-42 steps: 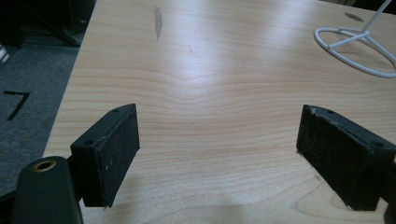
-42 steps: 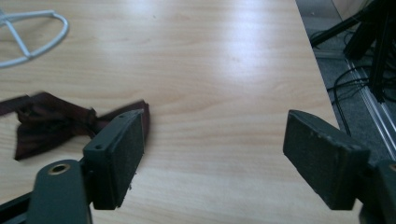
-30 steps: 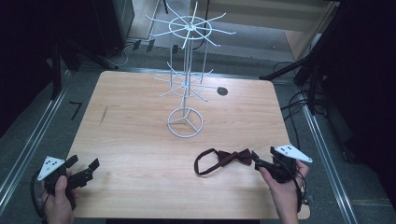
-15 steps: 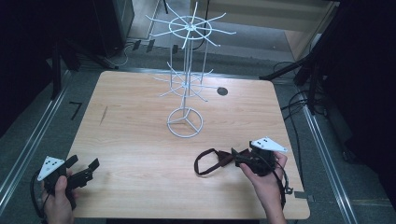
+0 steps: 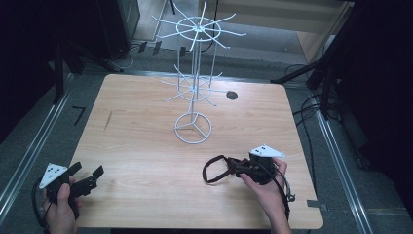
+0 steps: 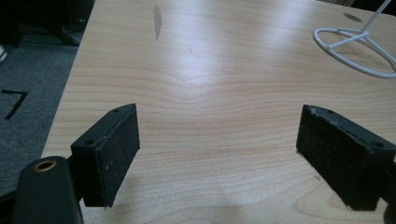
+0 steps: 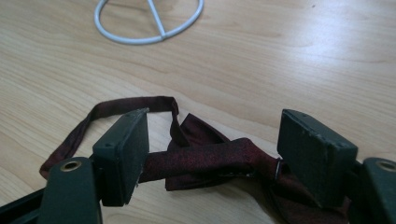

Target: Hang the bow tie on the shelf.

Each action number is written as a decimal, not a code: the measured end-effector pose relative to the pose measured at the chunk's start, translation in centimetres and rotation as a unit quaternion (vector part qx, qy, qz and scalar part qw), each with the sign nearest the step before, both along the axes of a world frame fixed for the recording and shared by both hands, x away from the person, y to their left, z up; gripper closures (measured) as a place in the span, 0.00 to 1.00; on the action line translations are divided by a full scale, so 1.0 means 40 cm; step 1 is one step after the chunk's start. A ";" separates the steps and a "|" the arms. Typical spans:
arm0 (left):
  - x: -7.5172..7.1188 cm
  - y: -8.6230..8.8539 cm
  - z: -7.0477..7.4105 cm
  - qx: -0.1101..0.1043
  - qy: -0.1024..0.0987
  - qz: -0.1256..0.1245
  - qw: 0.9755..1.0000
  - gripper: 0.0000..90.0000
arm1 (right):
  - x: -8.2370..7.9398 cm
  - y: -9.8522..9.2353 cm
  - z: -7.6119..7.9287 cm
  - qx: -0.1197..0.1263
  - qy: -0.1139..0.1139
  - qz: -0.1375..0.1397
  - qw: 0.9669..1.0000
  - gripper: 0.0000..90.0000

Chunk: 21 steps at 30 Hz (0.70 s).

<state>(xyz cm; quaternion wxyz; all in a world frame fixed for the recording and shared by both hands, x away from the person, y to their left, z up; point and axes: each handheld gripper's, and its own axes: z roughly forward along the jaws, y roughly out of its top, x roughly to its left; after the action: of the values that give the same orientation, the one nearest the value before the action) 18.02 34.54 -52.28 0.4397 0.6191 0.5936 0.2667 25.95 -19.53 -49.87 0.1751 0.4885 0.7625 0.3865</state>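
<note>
The bow tie (image 7: 205, 158), a dark red one with a thin neck strap, is lying flat on the near right part of the wooden table (image 5: 146, 146), well short of the white wire display stand (image 5: 194, 97) that is rising from its ring base at the table's middle. Going down in size from there: the table is carrying the stand, then the tie, whose strap is looping out to the left in a loose oval while the knotted, folded bow is sitting under the right gripper (image 7: 215, 154). That gripper's jaws are standing fairly wide and straddling the bow, one pad on each side; in the right gripper view the cloth is reaching the left pad, but neither pad is visibly pressing in, so nothing is clamped yet. The left gripper (image 6: 219, 149) is waiting at the near left corner over bare wood, its jaws spread wide with nothing between them. The tie is looking light, limp and a little sleek, so it is likely to sag and swing from whatever point gets pinched, and the strap is likely to trail. The thick centre knot seems the best place to take hold, since its layered cloth gives the pads bulk to bite; the thin strap could slip through, and the small metal clasp beside the right pad could skate.
</note>
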 end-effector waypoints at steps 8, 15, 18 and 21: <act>0.000 0.000 0.000 -0.001 0.001 0.001 1.000 0.16 | 0.013 0.012 -0.043 -0.033 0.017 0.005 0.999 0.32; 0.000 0.001 0.000 -0.003 0.001 0.001 1.000 0.16 | 0.012 0.010 -0.063 -0.051 0.022 0.007 0.998 0.43; 0.000 0.001 0.000 -0.003 0.001 0.000 1.000 0.16 | 0.011 0.013 -0.068 -0.064 0.025 0.008 0.998 0.47; 0.000 0.002 0.000 -0.003 0.001 0.000 1.000 0.16 | 0.009 0.019 -0.080 -0.076 0.035 0.014 0.996 0.53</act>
<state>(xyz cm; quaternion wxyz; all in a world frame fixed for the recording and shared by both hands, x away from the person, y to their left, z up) 18.02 34.61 -52.28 0.4406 0.6179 0.5951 0.2642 26.30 -18.78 -53.08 0.1795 0.4763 0.8020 0.3126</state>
